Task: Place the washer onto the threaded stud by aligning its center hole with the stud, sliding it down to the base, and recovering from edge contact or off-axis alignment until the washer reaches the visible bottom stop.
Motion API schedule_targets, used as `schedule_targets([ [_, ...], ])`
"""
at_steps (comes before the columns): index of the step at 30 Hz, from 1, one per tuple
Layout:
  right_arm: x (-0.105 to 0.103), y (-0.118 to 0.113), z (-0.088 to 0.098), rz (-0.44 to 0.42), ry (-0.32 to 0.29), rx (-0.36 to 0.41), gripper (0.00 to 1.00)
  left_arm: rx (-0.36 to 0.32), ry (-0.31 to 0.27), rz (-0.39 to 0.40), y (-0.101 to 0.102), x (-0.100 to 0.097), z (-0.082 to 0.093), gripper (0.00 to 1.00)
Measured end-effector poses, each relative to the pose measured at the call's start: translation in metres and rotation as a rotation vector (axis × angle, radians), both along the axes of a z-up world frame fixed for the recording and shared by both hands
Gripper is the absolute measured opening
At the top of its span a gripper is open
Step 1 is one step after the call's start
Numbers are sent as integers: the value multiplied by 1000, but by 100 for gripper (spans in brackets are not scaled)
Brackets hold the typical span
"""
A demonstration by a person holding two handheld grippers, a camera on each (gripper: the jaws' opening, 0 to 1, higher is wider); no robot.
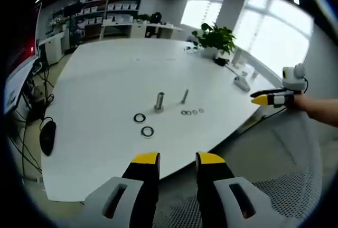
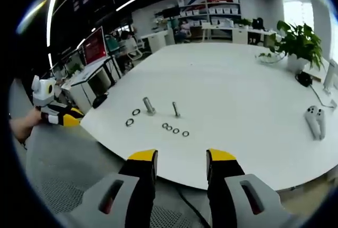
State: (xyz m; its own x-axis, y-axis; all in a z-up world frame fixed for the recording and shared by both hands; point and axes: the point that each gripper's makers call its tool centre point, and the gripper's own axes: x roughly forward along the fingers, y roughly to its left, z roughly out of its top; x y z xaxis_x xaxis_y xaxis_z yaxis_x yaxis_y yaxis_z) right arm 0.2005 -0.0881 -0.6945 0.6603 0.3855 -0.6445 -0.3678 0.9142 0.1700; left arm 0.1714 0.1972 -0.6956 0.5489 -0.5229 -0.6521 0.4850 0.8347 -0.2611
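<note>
The left gripper view looks from off the near edge of the white table (image 1: 105,75), well back, facing across it toward shelving and bright windows. The right gripper view looks from the same edge, farther along, also well back. Both take in the two upright bolts (image 1: 159,102) (image 2: 148,105), the small rings, apparently washers (image 1: 139,117) (image 2: 130,123), and the potted plant (image 1: 214,39) (image 2: 298,40).

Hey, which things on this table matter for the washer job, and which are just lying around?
For the job: large stud, thin stud, two large washers, row of small washers.

Lying about: potted plant, black mouse, white controller.
</note>
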Motion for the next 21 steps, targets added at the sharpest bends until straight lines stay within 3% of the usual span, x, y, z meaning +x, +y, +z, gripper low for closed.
schedule_targets([
  [21, -1, -3, -1, -17, 2, 3, 39, 9, 4, -12, 0, -2, -2, 25],
])
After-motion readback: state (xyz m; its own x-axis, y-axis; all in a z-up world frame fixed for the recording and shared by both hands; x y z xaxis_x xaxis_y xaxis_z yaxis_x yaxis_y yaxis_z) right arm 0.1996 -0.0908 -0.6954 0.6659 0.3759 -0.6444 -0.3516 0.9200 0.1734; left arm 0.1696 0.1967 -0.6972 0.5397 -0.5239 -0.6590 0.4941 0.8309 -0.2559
